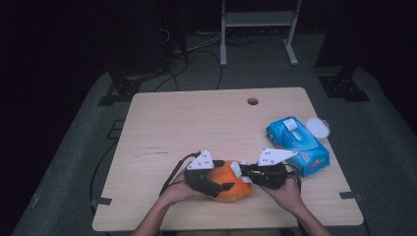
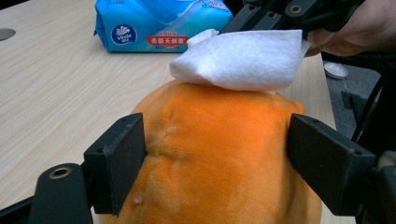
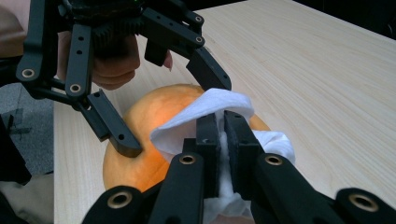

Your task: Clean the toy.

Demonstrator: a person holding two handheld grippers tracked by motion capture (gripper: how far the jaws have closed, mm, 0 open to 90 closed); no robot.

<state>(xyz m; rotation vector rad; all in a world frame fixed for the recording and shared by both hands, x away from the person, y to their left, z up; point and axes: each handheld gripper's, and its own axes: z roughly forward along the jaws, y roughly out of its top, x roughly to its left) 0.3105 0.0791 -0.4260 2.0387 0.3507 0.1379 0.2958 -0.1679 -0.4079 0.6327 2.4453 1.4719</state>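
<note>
Orange plush toy near the front edge of the worktop, clamped at both flanks by the left gripper. White wipe pinched tight in the right gripper, lying flat on the crown of the toy, right over it and touching the fur. From here, wiping stroke best run across the top of the toy toward the left gripper, the blue tissue pack lying beyond the toy on its right.

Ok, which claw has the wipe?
The right claw, shut on the white wipe atop the orange plush. The left claw grips the plush's sides instead.
</note>
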